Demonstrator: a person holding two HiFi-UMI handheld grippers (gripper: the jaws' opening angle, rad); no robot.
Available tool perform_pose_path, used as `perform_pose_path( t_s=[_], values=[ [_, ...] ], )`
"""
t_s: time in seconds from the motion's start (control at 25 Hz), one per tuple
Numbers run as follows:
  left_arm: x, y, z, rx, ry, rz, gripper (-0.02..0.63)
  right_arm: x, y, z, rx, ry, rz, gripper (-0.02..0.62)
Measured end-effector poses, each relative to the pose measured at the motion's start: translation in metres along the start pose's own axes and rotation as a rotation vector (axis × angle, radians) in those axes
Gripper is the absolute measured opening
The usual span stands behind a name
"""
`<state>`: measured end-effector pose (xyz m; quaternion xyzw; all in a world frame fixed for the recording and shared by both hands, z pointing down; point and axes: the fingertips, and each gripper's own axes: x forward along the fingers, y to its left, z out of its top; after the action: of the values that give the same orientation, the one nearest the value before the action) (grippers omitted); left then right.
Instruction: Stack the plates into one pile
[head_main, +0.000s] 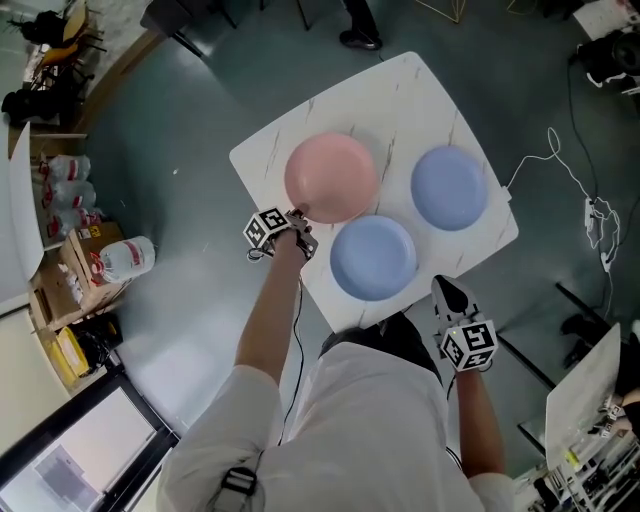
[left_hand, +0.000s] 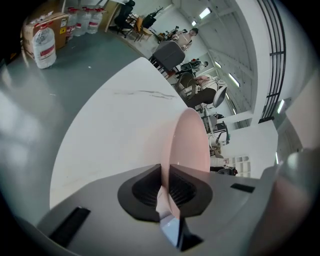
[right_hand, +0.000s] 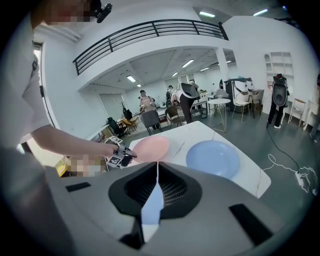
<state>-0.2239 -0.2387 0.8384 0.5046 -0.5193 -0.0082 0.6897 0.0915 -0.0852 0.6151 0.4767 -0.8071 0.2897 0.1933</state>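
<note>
A pink plate (head_main: 331, 177) lies at the back left of the white marble table (head_main: 270, 160). My left gripper (head_main: 298, 224) is shut on its near rim. In the left gripper view the pink plate (left_hand: 190, 142) shows edge-on, its rim pinched between the pads of the gripper (left_hand: 165, 167). One blue plate (head_main: 372, 257) sits at the table's near side and another blue plate (head_main: 449, 187) at the right. My right gripper (head_main: 447, 292) hovers just off the table's near corner, shut and holding nothing. The right gripper view shows the pink plate (right_hand: 150, 147) and the far blue plate (right_hand: 212, 157) beyond its jaws.
A large water bottle (head_main: 125, 258) and cardboard boxes (head_main: 70, 285) stand on the floor to the left. A white cable (head_main: 560, 165) trails on the floor at the right. People, chairs and a round table (right_hand: 220, 102) stand far behind the marble table.
</note>
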Motion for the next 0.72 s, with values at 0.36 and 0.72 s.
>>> perform_pose_path(
  t_s=[0.36,0.72],
  values=[
    [-0.05,-0.007,-0.038,0.014,-0.002,-0.031,0.029,-0.028,0.005,-0.008,-0.026,-0.019,0.018,0.026],
    [-0.083,-0.001,-0.096,0.066,0.038,0.003,0.031,-0.058,0.008,-0.012,-0.035,-0.053,0.034,0.026]
  ],
)
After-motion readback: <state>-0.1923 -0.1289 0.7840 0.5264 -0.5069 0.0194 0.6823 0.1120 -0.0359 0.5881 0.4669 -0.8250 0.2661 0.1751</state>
